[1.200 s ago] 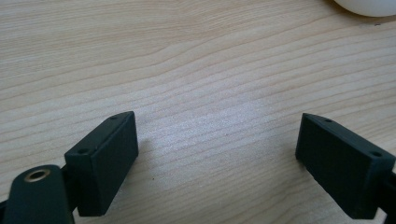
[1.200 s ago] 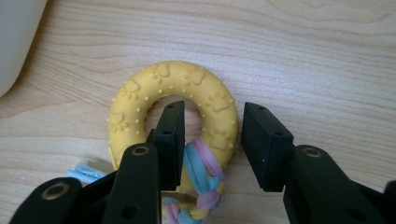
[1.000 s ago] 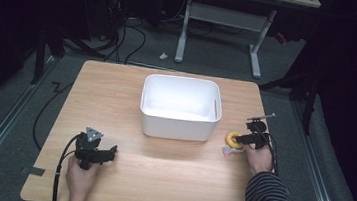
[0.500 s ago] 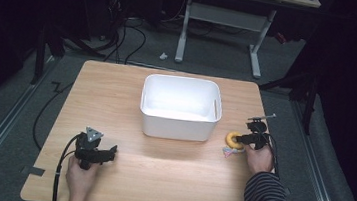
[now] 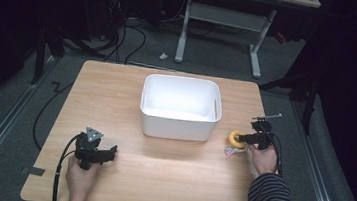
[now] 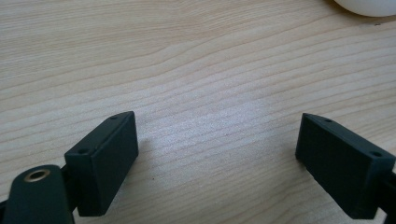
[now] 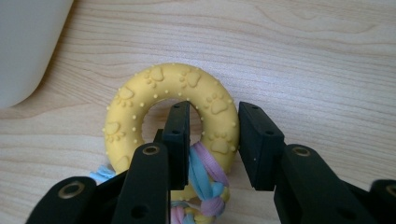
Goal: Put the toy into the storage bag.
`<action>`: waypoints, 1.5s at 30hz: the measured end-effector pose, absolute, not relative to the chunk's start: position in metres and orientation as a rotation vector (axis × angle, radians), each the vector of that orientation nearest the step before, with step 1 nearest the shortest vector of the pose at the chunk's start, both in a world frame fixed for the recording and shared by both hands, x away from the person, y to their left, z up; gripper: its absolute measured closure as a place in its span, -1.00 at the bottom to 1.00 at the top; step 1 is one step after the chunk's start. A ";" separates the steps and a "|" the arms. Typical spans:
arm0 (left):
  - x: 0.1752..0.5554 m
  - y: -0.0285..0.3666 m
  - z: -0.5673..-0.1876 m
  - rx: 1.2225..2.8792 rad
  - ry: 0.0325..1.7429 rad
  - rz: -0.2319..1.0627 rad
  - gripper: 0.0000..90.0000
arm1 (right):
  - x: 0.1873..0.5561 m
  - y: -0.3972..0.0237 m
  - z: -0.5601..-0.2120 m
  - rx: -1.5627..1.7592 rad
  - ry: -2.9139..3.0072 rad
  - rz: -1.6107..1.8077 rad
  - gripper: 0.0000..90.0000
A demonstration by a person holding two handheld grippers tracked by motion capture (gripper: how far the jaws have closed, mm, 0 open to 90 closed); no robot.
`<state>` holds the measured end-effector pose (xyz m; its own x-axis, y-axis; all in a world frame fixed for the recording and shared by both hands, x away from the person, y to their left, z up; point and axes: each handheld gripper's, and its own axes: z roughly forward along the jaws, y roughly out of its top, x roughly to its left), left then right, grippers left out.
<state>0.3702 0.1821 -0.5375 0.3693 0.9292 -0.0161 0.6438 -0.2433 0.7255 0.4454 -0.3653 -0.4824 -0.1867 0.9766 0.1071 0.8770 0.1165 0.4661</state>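
We start with the yellow ring toy (image 7: 170,119), a rubber ring studded with small bumps and paw prints, lying on the wooden surface (image 5: 169,170) just to the right of the white tub (image 5: 179,108), near its front right corner but not touching it. A plaited cord (image 7: 205,179) in pink, blue and lilac is knotted through the ring and trails toward us.

Our right gripper (image 7: 212,144) has its jaws pinching the near side of the ring: one jaw sits inside the hole, the other against the outer edge, and they have just been closing onto that band of rubber. In the high view the ring (image 5: 236,138) sits at the tip of that gripper (image 5: 248,138).

Our left gripper (image 5: 110,152) rests on the surface at the front left, well apart from the toy, with its jaws (image 6: 217,163) spread wide over bare wood and nothing between them.

We judge the work to be at its grasp stage: the toy is gripped but still lies on the surface, and the tub looks empty, so lifting and carrying the toy over the rim would be what remains if the tub is the goal.

We can read no brand, label or writing on anything.
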 end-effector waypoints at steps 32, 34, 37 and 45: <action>0.370 0.182 -0.538 1.982 1.355 0.564 -0.71 | 0.426 -0.372 -0.438 1.726 2.192 0.737 0.47; 0.370 0.182 -0.538 1.982 1.355 0.563 -0.71 | 0.425 -0.370 -0.433 1.711 2.195 0.747 0.47; 0.370 0.182 -0.538 1.982 1.355 0.563 -0.71 | 0.425 -0.368 -0.425 1.699 2.201 0.777 0.47; 0.370 0.182 -0.538 1.982 1.355 0.563 -0.71 | 0.425 -0.363 -0.406 1.653 2.208 0.806 0.47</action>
<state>0.3702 0.1822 -0.5376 0.3695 0.9291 -0.0166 0.6436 -0.2431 0.7257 0.4248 -0.3625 -0.4062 -0.3145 0.9425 0.1132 0.7940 0.1958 0.5755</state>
